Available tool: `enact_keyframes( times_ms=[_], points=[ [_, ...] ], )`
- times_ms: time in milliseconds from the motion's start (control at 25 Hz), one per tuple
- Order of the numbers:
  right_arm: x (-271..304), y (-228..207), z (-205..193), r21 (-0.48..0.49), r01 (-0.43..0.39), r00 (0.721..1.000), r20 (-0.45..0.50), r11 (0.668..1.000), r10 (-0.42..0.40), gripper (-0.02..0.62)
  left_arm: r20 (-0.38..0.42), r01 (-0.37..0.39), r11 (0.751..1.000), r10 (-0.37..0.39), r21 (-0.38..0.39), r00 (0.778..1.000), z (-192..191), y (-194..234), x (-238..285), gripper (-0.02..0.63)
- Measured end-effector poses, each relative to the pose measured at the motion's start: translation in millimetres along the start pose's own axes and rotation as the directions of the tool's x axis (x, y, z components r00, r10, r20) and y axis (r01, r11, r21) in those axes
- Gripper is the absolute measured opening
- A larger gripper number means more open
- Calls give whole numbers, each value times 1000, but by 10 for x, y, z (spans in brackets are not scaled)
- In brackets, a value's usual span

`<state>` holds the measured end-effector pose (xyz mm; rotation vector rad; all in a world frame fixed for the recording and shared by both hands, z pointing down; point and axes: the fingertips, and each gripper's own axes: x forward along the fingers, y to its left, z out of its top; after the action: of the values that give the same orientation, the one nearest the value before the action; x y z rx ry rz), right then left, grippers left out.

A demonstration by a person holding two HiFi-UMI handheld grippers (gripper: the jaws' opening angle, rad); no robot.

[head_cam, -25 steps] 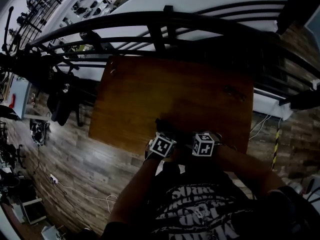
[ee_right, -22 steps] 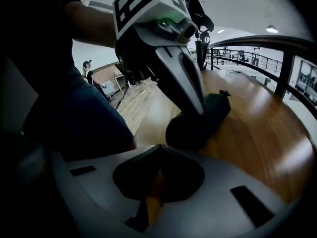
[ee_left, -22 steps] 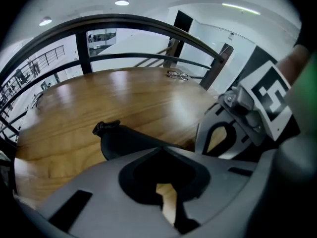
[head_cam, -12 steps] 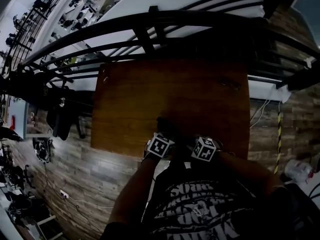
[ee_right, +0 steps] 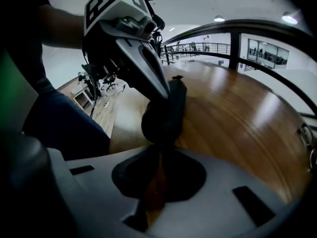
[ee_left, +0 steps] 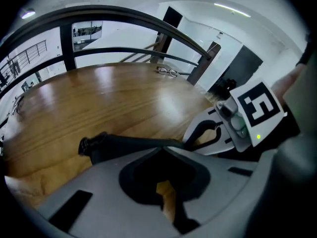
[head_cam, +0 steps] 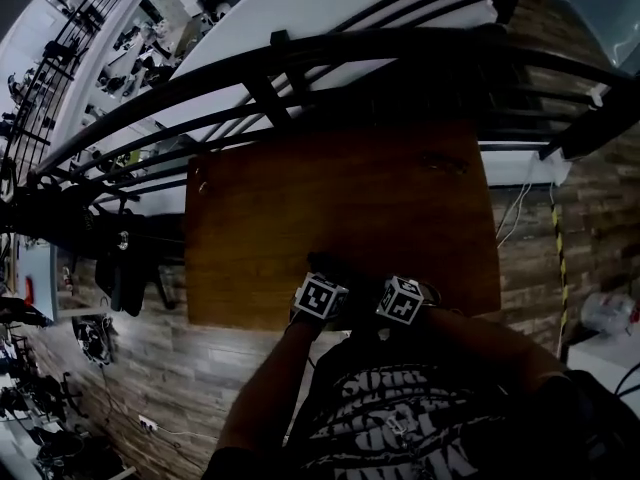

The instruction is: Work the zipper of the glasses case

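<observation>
Black glasses case (ee_left: pixel 124 144) is clamped in the left gripper (ee_left: pixel 163 149).

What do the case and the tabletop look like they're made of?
Case: dark and matte, probably fabric or faux leather; no shine, too dim for more. Tabletop: wood or wood-look laminate with glossy finish; grain lines and light reflections show.

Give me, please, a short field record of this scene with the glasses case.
table: wooden
case: black, at the table's near edge, between both grippers
left hand-held gripper: shut on case
right hand-held gripper: pinching case's end, jaws just eased open slightly
glasses: far side of table, untouched
</observation>
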<state>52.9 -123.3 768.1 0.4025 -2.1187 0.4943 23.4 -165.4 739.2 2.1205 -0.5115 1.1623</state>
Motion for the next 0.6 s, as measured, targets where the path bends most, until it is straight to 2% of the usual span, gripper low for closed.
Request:
enact_keyframes(
  times_ms=[120,240,360,480,600],
  points=[
    [-59,-234,52,-33,67,998,-16,997,-68,20,-43,-10,999,13,52,999,-14,21,-66,8],
    [-54,-461,168,-164,136,988,-47,977,-146,12,-115,9,991,7,137,993,-66,46,-75,8],
    [-12,-573,225,-281,172,977,-75,944,-200,-2,-109,96,982,-79,161,991,-2,-2,-21,8],
    [19,-524,146,-265,169,978,-78,949,-196,-2,-70,169,980,-162,107,984,8,-29,-32,8],
    [-32,-291,60,-210,139,984,-82,968,-159,-2,-31,179,976,-177,127,984,-25,-8,-56,7]
  ],
)
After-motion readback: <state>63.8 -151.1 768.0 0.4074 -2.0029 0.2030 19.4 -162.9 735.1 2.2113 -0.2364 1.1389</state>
